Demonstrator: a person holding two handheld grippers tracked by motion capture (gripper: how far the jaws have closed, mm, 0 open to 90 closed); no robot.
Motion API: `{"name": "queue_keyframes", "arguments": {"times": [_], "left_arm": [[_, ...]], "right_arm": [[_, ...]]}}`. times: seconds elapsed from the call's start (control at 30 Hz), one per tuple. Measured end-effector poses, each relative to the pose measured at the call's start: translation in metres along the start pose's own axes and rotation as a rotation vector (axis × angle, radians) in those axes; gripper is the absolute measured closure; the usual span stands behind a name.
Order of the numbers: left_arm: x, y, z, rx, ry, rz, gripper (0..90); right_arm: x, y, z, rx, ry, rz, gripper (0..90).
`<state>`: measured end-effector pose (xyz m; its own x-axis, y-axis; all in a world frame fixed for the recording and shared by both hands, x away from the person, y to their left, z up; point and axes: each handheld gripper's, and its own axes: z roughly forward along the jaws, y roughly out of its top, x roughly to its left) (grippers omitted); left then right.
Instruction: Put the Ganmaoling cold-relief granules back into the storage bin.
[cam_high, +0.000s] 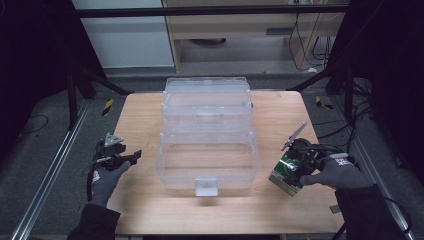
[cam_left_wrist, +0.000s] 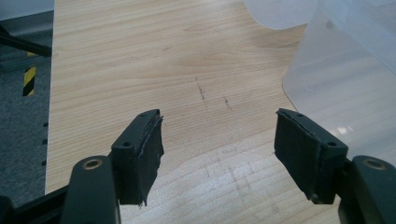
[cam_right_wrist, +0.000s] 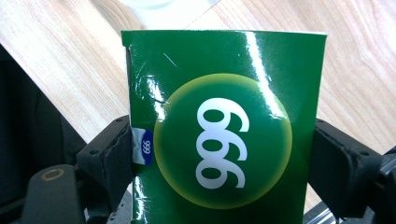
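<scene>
Right gripper (cam_high: 295, 170): jaws clamped on the two side faces of the green box (cam_high: 286, 175), held at the table's right edge, near the person's side.
Green box: glossy carton with a yellow-rimmed disc and white numerals, seen close in the right gripper view (cam_right_wrist: 224, 135); tilted, just right of the clear tiered box (cam_high: 207, 135), not touching it.
Left gripper (cam_high: 131, 157): jaws spread wide with nothing between them, over bare wood left of the clear tiered box; black pads (cam_left_wrist: 149, 154) frame the tabletop.
Clear tiered box: transparent, stepped trays opened out, centred on the wooden table (cam_high: 140, 120); front latch faces the person.
Hands: both in grey gloves.
</scene>
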<state>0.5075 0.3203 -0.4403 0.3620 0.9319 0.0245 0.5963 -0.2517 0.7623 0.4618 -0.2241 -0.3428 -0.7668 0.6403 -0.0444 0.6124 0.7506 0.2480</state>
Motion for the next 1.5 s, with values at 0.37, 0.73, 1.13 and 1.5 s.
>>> {"name": "queue_keyframes", "arguments": {"times": [0.37,0.73,1.13,1.5], "left_arm": [[0.0,0.0,0.0,0.0,0.0,-0.001,31.5],[0.0,0.0,0.0,0.001,-0.002,-0.002,31.4],[0.001,0.0,-0.001,0.001,-0.005,-0.003,31.3],[0.001,0.0,0.0,0.0,-0.007,-0.003,31.3]], "right_arm": [[-0.003,0.013,-0.019,0.012,0.011,-0.07,17.9],[-0.001,0.031,-0.036,-0.014,0.016,-0.164,17.9],[0.005,0.051,-0.041,-0.013,0.02,-0.239,17.8],[0.008,0.068,-0.052,-0.034,0.026,-0.283,17.8]]}}
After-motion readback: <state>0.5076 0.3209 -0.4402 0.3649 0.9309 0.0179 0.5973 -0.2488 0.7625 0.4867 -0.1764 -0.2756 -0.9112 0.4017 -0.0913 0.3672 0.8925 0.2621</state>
